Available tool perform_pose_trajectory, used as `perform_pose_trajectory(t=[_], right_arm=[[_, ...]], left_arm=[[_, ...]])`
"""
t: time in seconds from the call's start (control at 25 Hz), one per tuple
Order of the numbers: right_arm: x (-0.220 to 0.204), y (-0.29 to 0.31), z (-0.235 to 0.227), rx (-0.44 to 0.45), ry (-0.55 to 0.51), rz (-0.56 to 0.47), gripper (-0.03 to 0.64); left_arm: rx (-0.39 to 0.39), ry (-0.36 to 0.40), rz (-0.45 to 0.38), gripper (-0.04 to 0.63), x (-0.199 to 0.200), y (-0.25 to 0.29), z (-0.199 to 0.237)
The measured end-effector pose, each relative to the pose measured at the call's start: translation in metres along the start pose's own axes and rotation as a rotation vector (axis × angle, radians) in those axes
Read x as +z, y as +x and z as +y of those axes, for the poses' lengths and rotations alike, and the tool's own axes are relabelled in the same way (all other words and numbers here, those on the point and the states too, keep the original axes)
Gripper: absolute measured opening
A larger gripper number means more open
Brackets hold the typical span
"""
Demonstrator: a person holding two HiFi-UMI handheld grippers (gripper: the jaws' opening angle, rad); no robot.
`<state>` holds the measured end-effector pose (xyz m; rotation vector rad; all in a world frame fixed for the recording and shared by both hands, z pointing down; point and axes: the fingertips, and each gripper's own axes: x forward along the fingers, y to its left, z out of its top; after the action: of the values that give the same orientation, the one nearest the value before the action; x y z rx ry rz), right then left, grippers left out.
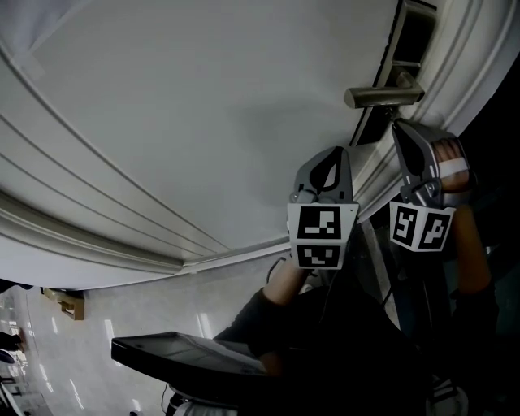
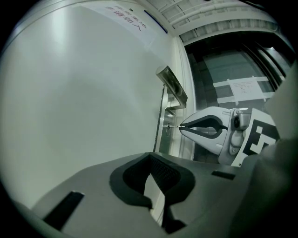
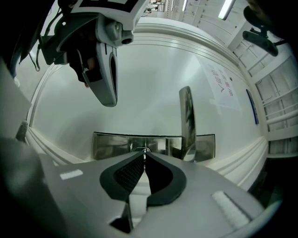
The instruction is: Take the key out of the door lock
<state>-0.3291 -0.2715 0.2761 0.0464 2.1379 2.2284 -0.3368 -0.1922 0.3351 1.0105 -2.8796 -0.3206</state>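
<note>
Right claw (image 3: 144, 154): jaws closed, tips pinching the near end of the key (image 2: 173, 126). A hand (image 1: 452, 167) grips its body behind the marker cube (image 1: 420, 227).
Key: a thin metal sliver running straight ahead from the right claw's tips to the keyhole. How deep it sits in the keyhole cannot be told.
Lock plate (image 3: 111, 145): polished metal strip, directly ahead of the right claw's tips and spreading to both sides of them. It mirrors the surroundings.
Lever handle (image 1: 386, 96): brushed metal, mounted on the same plate, just beside the right claw's tips and a little beyond them.
Left claw (image 2: 150, 155): jaws brought together at the tips, nothing between the pads. It hangs off to the right claw's left, clear of the lock, pointing at bare door panel. A dark sleeve (image 1: 258, 318) runs back from it.
Door (image 1: 203, 122): white painted surface, smooth and matt, filling the field ahead of both claws. Raised mouldings run in parallel bands behind the left claw's side.
Notice (image 3: 219, 86): pale sheet with print stuck on the door, well beyond the lever from the right claw. The print is too small to read.
Glazing (image 2: 223, 69): dark pane beyond the door edge, on the far side of the right claw as seen from the left one, with a paper sheet (image 2: 242, 89) taped to it.
Floor (image 1: 97, 374): pale, glossy, with light streaks, well behind and below both claws.
Ceiling: strip lights (image 3: 227, 8) show past the right claw's upper side.
</note>
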Motion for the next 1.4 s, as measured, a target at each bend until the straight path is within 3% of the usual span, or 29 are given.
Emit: perform_pose_trajectory(t=[1.4], right_arm=[[-0.002, -0.003, 0.002, -0.02, 0.017, -0.015, 0.012]], left_arm=[[-0.021, 0.002, -0.007, -0.001, -0.003, 0.01, -0.011]])
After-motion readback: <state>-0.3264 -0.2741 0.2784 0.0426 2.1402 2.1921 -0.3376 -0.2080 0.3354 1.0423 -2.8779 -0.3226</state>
